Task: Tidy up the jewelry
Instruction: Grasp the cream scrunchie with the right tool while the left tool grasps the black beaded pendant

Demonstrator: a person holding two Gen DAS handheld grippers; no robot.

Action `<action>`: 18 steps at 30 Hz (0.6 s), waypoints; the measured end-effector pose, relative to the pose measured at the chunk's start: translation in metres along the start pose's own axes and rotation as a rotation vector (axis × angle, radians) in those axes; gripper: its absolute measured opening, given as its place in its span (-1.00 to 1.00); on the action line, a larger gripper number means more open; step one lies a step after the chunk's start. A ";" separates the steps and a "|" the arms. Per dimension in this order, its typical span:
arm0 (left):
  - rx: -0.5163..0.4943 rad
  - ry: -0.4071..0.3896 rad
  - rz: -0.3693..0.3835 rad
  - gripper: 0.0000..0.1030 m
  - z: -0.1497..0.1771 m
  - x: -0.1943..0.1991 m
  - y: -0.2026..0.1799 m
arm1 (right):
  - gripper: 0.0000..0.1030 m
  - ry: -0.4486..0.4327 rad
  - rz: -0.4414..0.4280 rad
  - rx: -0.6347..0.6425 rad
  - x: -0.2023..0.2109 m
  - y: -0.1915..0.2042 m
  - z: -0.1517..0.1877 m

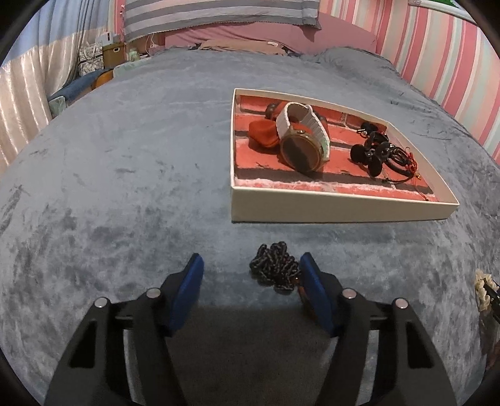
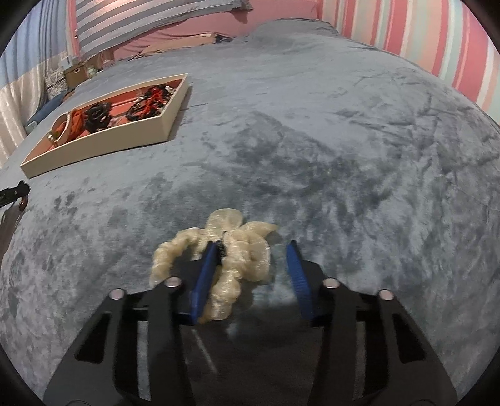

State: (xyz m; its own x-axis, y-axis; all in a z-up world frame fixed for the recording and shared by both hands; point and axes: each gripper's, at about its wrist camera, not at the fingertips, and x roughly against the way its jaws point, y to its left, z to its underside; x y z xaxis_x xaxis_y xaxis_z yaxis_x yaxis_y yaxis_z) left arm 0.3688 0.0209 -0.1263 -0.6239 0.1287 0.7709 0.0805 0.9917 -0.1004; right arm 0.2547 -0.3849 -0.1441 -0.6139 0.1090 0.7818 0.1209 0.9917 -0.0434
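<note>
A cream tray (image 1: 312, 207) with a red brick-pattern floor lies on the grey bedspread. It holds a white-strapped watch (image 1: 301, 137), a red cloth piece (image 1: 264, 132) and black link jewelry (image 1: 373, 150). A black beaded chain (image 1: 275, 265) lies bunched on the bedspread in front of the tray, between my open left gripper's (image 1: 251, 265) fingers, close to the right one. My right gripper (image 2: 253, 250) is open around a cream scrunchie (image 2: 237, 246) on the bedspread, its left finger resting over the fabric. The tray (image 2: 103, 140) is far left in the right wrist view.
The grey bedspread (image 1: 125, 187) spreads wide to the left of the tray. A pink striped wall (image 1: 437, 47) stands on the right. Striped pillows (image 1: 218, 15) and boxes (image 1: 109, 50) are at the far end. The scrunchie edge (image 1: 484, 287) shows at right.
</note>
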 end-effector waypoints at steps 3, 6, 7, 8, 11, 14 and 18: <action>-0.010 -0.001 0.010 0.11 0.001 0.000 -0.001 | -0.45 0.000 -0.013 0.012 -0.001 0.004 -0.001; -0.023 -0.002 0.009 -0.03 0.001 -0.001 -0.004 | -0.53 0.000 -0.013 0.021 0.000 0.008 -0.001; -0.024 -0.004 0.006 -0.06 0.001 -0.002 -0.005 | -0.55 -0.001 -0.012 0.021 0.000 0.008 -0.001; -0.025 -0.006 0.003 -0.14 0.001 -0.002 -0.005 | -0.55 -0.002 -0.012 0.021 0.001 0.008 0.000; -0.019 -0.011 -0.002 -0.28 0.000 -0.001 -0.004 | -0.60 -0.008 -0.009 0.021 0.002 0.009 0.000; -0.017 -0.017 -0.006 -0.42 0.001 0.000 -0.002 | -0.67 -0.019 0.001 0.024 0.005 0.010 0.000; -0.020 -0.024 -0.004 -0.45 0.001 0.004 -0.001 | -0.74 -0.025 0.009 0.020 0.008 0.010 0.000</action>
State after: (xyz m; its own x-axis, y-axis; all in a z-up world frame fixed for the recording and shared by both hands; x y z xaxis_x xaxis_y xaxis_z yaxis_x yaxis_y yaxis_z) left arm 0.3650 0.0200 -0.1239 -0.6425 0.1244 0.7561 0.0930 0.9921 -0.0843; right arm 0.2516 -0.3746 -0.1383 -0.6324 0.1196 0.7653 0.1109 0.9918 -0.0634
